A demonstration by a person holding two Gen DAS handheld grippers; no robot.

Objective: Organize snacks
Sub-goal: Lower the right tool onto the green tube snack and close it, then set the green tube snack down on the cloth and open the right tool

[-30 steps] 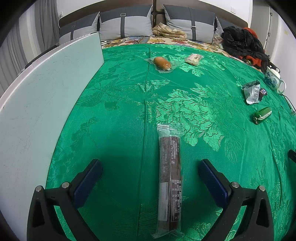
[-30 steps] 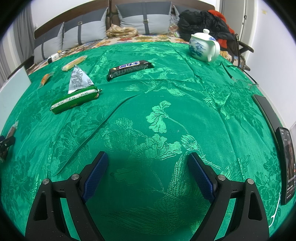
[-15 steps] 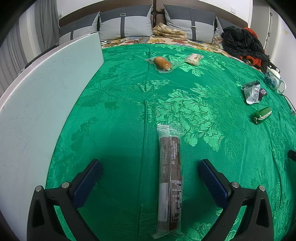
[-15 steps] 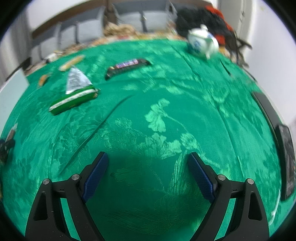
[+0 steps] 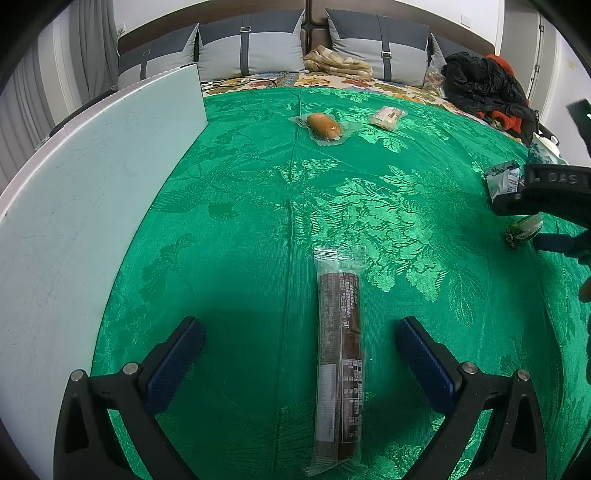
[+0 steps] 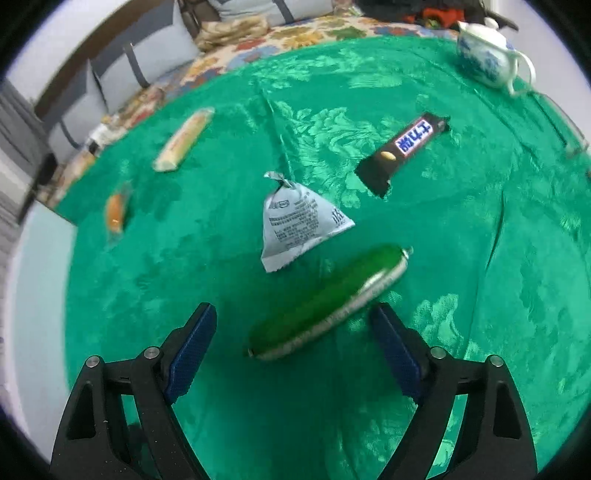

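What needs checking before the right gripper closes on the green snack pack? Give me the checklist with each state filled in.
1. Right gripper jaws open: ok.
2. Green snack pack lies between the jaws: ok, though it sits diagonally across the gap.
3. Silver triangular packet clear of the jaws: ok, beyond the pack.
4. Jaw height against the green tablecloth: cannot tell; the view is blurred.
5. Left gripper out of the way: ok, open around the long brown snack bar.

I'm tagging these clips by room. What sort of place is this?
Probably a bedroom: a green brocade cloth spread over what looks like a bed, grey pillows against a dark headboard, clothes heaped at one corner.
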